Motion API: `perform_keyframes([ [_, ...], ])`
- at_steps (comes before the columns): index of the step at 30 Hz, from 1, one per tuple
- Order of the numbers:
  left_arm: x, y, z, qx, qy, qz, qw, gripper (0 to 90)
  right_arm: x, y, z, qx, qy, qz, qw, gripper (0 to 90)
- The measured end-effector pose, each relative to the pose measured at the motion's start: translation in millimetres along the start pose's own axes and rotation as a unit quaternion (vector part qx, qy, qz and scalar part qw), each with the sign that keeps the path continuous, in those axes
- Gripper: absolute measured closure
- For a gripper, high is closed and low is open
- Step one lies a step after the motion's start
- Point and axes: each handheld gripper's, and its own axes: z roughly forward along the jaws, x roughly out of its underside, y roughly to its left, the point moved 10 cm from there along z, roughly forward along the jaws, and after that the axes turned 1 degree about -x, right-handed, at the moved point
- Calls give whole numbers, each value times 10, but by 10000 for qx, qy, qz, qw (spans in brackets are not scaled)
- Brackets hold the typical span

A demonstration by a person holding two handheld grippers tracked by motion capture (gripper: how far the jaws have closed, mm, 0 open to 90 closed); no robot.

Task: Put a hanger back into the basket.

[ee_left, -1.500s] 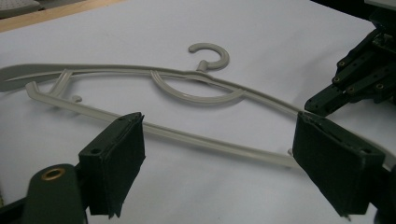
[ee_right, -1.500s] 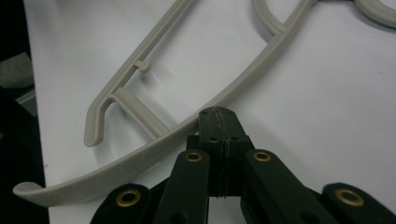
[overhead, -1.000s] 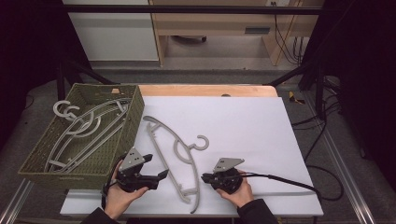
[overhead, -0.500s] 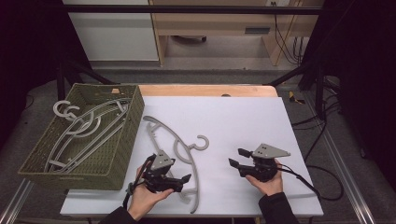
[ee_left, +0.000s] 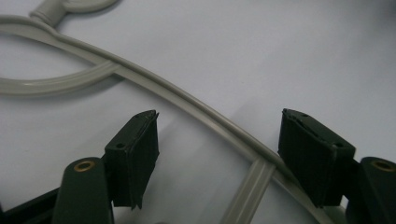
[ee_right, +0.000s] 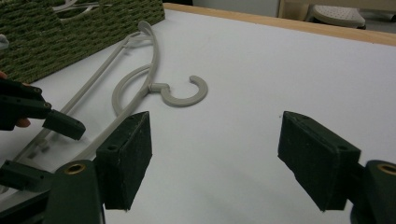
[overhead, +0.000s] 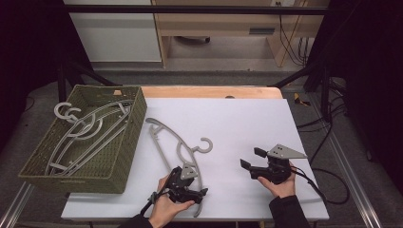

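Now the left gripper [overhead: 190, 190] sits wide over the grey hanger [ee_left: 187, 100] — seemingly not touching — while the right gripper [overhead: 251, 161] hovers wide, well apart

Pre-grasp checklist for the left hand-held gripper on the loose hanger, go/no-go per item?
1. Left hand-held gripper open: ok.
2. Hanger arm runs between its jaws: ok.
3. Jaws touching the hanger: not ok, a gap shows on both sides.
4. Hanger lies flat on the white table, apart from the basket: ok.
5. Right hand-held gripper open and off the hanger: ok.
6. Room in the basket beside the hangers already there: cannot tell.
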Motion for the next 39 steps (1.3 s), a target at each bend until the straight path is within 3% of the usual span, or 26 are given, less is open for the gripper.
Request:
perform_keyframes([
  [3,18,-47,22,34,43,-1,10000,351,1,-12,-4,46,9,-18,10000,242],
  [10,22,-101,18,-174,25,-2,9998,465,-9,-34,-15,137,-2,43,9999,226],
  [12,29,-113,-1,-117,66,-58,9999,484,3,-30,-6,122,35,29,9999,223],
  [15,37,-144,-63,131,103,-180,9997,544,13,-31,-1,151,67,49,9999,222],
  [18,75,-137,-130,209,167,-86,9996,608,4,-36,-10,145,41,37,9999,221],
  [21,98,-120,-150,262,151,-176,9994,610,5,-40,-16,166,49,47,9998,216],
  [26,158,-93,-216,265,263,-134,9992,622,-2,-52,-21,210,25,65,9998,204],
  [34,440,105,-516,337,523,-195,9979,668,2,-60,-23,244,38,61,9997,201],
  [37,525,175,-593,234,496,-324,9980,670,2,-61,-16,245,39,61,9997,199],
  [39,545,218,-550,64,552,-419,9976,572,5,-60,-10,242,46,63,9997,198],
])
